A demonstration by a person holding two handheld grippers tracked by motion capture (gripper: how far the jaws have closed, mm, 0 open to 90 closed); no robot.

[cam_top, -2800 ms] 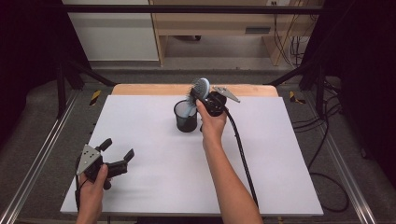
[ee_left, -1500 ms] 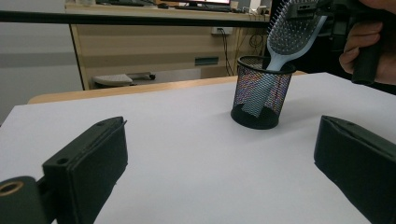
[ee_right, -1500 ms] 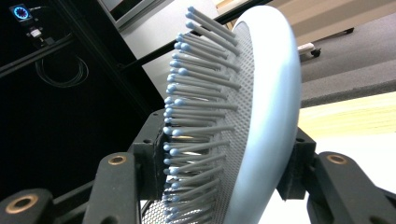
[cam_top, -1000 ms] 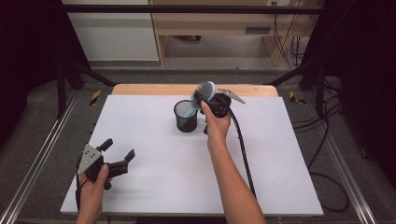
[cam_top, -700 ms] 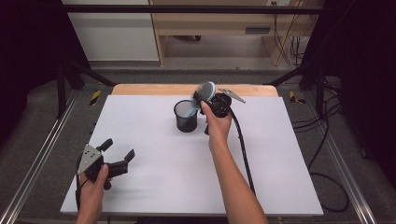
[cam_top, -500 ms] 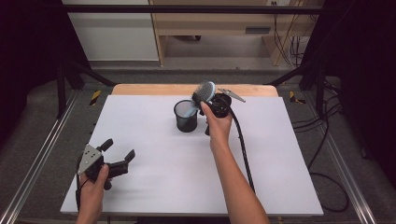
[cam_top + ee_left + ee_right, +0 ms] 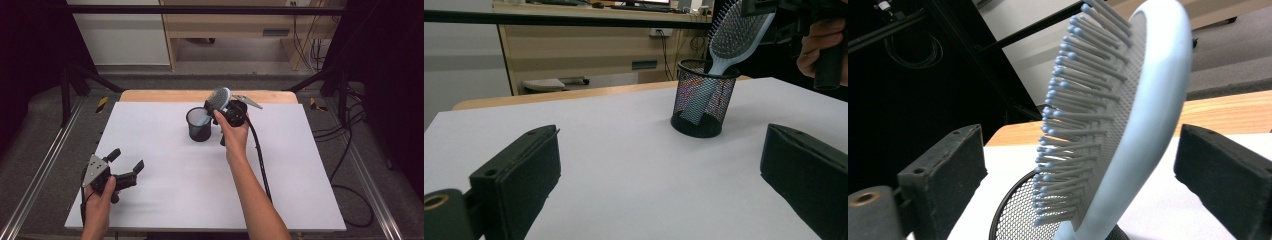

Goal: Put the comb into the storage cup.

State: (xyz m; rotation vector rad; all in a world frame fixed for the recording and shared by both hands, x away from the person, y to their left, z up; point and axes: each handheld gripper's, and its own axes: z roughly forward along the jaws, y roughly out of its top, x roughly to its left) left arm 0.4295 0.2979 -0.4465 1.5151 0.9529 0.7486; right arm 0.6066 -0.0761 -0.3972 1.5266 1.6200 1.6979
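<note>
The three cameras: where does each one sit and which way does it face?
High view: above the person's side, facing forward and down; both forearms enter, left gripper open.
Left gripper view: low over the white table, facing the black mesh cup.
Right gripper view: close behind the pale blue hairbrush, between open fingers.
All share brush and cup.

Obstacles: mesh cup (image 7: 199, 125) with hairbrush (image 7: 218, 98) leaning out, standing between the right gripper (image 7: 225, 107) jaws.
Free room: white table (image 7: 190, 195) around the cup lay open.
</note>
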